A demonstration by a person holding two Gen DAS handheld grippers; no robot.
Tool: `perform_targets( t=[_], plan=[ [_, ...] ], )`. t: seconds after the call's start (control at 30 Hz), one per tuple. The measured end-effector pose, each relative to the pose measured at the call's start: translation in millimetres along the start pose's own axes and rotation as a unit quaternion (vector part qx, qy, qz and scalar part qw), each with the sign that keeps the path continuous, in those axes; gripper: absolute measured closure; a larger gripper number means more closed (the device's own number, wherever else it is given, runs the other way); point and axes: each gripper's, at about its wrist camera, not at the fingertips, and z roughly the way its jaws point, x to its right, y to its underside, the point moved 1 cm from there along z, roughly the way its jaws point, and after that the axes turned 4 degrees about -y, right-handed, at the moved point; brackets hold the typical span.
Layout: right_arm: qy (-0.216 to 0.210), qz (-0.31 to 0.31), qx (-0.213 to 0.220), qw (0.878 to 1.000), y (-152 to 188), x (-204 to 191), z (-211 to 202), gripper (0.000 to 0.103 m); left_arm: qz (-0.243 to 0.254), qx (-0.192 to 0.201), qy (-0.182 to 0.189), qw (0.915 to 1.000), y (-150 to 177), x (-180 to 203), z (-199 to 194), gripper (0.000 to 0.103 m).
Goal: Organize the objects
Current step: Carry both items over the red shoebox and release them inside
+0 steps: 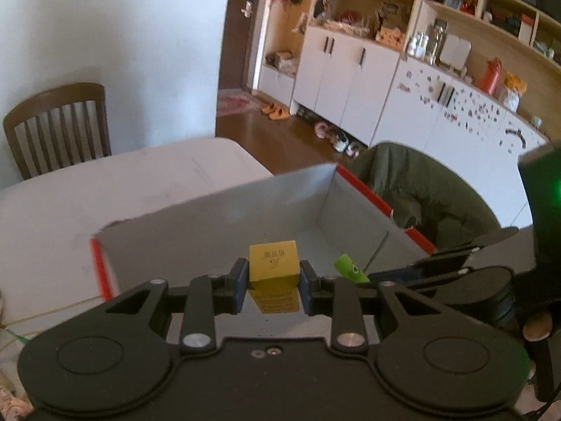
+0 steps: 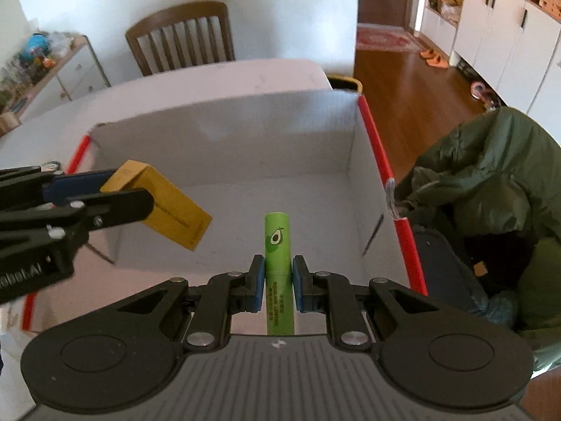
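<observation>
Left gripper (image 1: 273, 286) pinches the small yellow cardboard carton (image 1: 273, 266) by its flat sides, holding it out over the open white box with red edges (image 1: 217, 224) on the pale table (image 1: 105, 182), probably so it can drop straight in. Right gripper (image 2: 277, 282) clamps the slim green lip-balm tube with an avocado print (image 2: 277, 245) at its middle, pointing along the fingers over the same box, apparently ready for release.
</observation>
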Motion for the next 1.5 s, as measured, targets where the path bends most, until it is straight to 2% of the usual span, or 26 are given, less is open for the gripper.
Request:
perform_targets(
  t=[0.37,0.5,0.6,0.77,0.93,1.0,1.07,1.13,1.5],
  plan=[
    [0.009,-0.019,-0.05,0.999,-0.3,10.7,37.3,0.087,0.003,-0.046,0.023,0.9987,1.3,6.0,40.6,0.074],
    [0.006,-0.018,-0.06,0.998,-0.6,12.2,42.9,0.087,-0.009,-0.075,0.027,0.9968,2.0,0.1,49.0,0.074],
    [0.008,-0.021,-0.071,0.997,-0.6,10.0,44.5,0.087,-0.012,-0.095,0.025,0.9951,3.2,-1.0,53.7,0.074],
    [0.009,-0.022,-0.084,0.996,-1.2,7.4,48.0,0.087,-0.006,-0.105,0.024,0.9941,5.0,-0.7,54.4,0.073],
    [0.009,-0.037,-0.081,0.996,-1.1,2.0,46.1,0.087,-0.001,-0.121,0.008,0.9927,4.5,1.7,58.9,0.068],
    [0.003,-0.036,-0.08,0.996,-2.4,4.0,45.6,0.087,0.001,-0.122,0.004,0.9925,6.0,0.1,56.5,0.066],
    [-0.002,-0.036,-0.074,0.997,-1.6,5.0,41.5,0.087,0.001,-0.124,-0.003,0.9923,7.5,-1.0,54.6,0.059],
    [-0.01,-0.034,-0.068,0.997,-1.0,6.3,36.5,0.087,-0.002,-0.121,-0.008,0.9926,9.7,-3.0,51.6,0.041],
    [-0.052,-0.044,-0.023,0.997,2.6,1.8,-2.7,0.086,-0.016,-0.083,-0.022,0.9962,12.3,-6.5,18.6,0.038]
  ],
)
